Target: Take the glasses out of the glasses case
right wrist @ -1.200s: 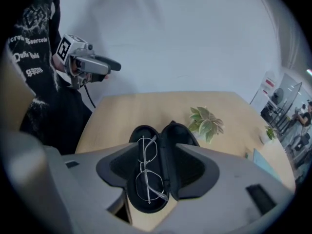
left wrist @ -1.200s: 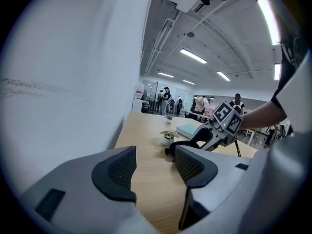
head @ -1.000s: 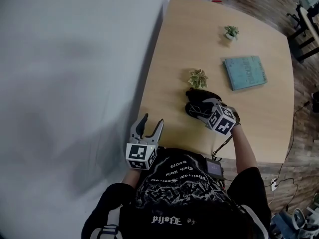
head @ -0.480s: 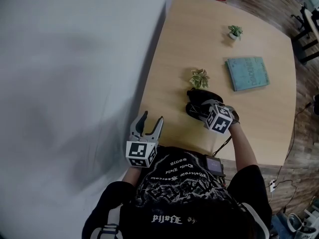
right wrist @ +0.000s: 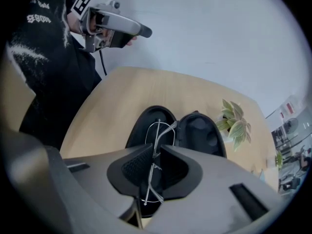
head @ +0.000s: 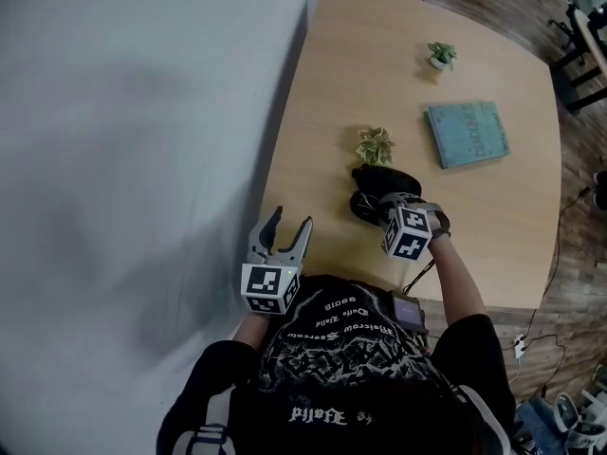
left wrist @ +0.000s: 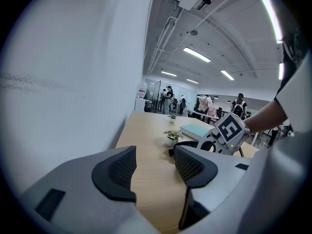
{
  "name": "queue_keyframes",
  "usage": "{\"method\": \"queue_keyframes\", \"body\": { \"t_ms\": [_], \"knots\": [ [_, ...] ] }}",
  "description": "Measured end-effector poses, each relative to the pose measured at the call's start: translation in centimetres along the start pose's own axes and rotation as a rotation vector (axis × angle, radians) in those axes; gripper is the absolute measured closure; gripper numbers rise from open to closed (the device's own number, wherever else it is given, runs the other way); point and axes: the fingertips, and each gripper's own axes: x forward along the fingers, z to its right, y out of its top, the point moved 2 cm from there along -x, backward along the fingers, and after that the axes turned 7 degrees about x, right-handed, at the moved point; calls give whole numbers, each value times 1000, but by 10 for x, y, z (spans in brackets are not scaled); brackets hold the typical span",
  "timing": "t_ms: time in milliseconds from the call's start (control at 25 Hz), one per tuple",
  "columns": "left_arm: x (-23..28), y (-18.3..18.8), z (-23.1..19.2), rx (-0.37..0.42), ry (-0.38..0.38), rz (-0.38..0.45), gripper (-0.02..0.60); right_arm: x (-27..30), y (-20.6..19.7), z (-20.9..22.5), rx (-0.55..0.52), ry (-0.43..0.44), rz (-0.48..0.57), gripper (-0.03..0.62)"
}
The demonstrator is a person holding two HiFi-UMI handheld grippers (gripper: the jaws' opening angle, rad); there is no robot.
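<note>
White gothic print on the person's black shirt is too distorted to read. At the lower centre of the right gripper view, the right gripper is closing its narrow jaws on the bridge of the thin wire glasses. The glasses lie in the open black glasses case on the table. The left gripper has its jaws wide apart, holding nothing
</note>
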Motion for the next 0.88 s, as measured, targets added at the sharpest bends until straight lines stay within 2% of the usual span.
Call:
{"method": "queue_keyframes", "body": {
  "t_ms": [520,880],
  "knots": [
    [-4,-5,1,2,19,4,327,-6,2,2,-54,-100,24,562],
    [-5,-10,1,2,31,-1,327,-16,6,8,25,-139,79,563]
  ]
}}
